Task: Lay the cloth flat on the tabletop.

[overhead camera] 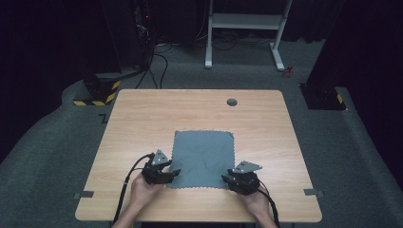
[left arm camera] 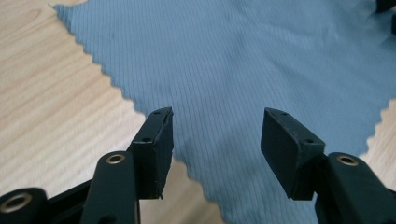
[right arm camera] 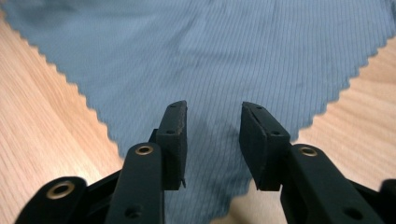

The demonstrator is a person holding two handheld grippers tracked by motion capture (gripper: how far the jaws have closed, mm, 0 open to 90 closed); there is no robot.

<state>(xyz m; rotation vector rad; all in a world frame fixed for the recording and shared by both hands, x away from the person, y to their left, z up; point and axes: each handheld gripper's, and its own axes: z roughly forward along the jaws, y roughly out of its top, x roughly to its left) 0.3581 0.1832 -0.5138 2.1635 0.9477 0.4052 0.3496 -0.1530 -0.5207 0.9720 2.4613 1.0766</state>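
Note:
A grey-blue cloth (overhead camera: 203,159) with zigzag-cut edges lies flat on the wooden table (overhead camera: 142,118), near its front. My left gripper (overhead camera: 177,173) is at the cloth's near left corner; its jaws stand wide open over the corner of the cloth (left arm camera: 243,70), with nothing held between them. My right gripper (overhead camera: 224,179) is at the near right corner, jaws open a little less, straddling the cloth's tip (right arm camera: 210,60). In each gripper view, the cloth (right arm camera: 210,140) runs under the gap between the fingertips.
A small round grey grommet (overhead camera: 232,102) sits in the table near the far edge. Bits of tape (overhead camera: 83,194) mark the front corners. Beyond the table are a white frame (overhead camera: 244,28), cables and dark stands on carpet.

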